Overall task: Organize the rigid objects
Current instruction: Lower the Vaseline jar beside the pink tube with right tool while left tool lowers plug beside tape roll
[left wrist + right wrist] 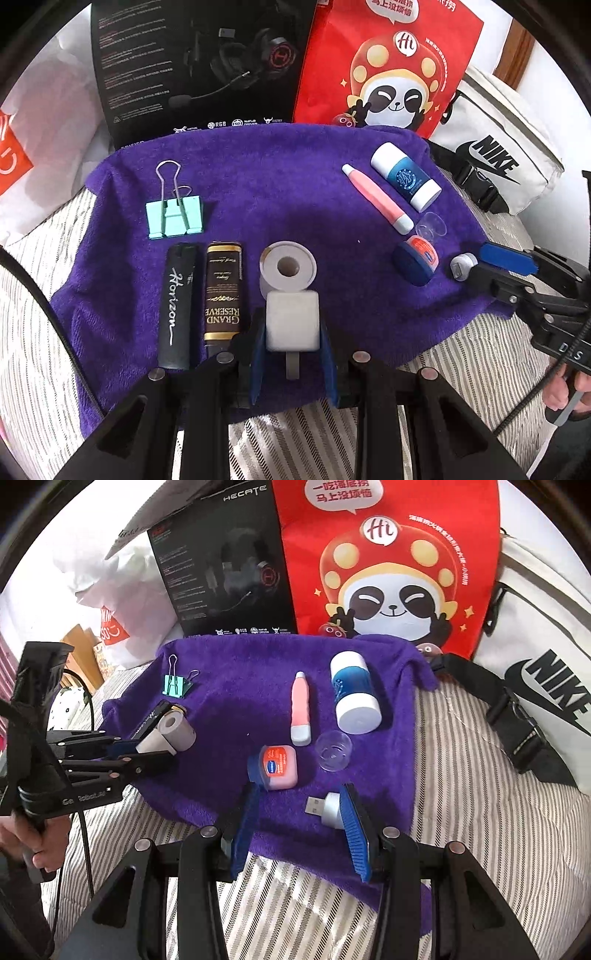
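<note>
On the purple towel (258, 177) lie a teal binder clip (174, 218), a black Horizon stick (176, 306) and a brown Grand Reserve bar (222, 291) side by side. My left gripper (293, 354) is shut on a white block with a grey roll end (291, 317); it shows at left in the right wrist view (166, 734). My right gripper (301, 823) is open around a small USB plug light (327, 806), which touches the right finger. Beyond lie a Vaseline jar (277, 766), a clear cap (334, 751), a pink tube (301, 709) and a blue-white bottle (354, 694).
The towel lies on a striped bedcover (480, 812). Behind stand a black headset box (199, 62) and a red panda bag (391, 62). A white Nike bag (546, 686) with black straps sits at right, white plastic bags (51, 122) at left.
</note>
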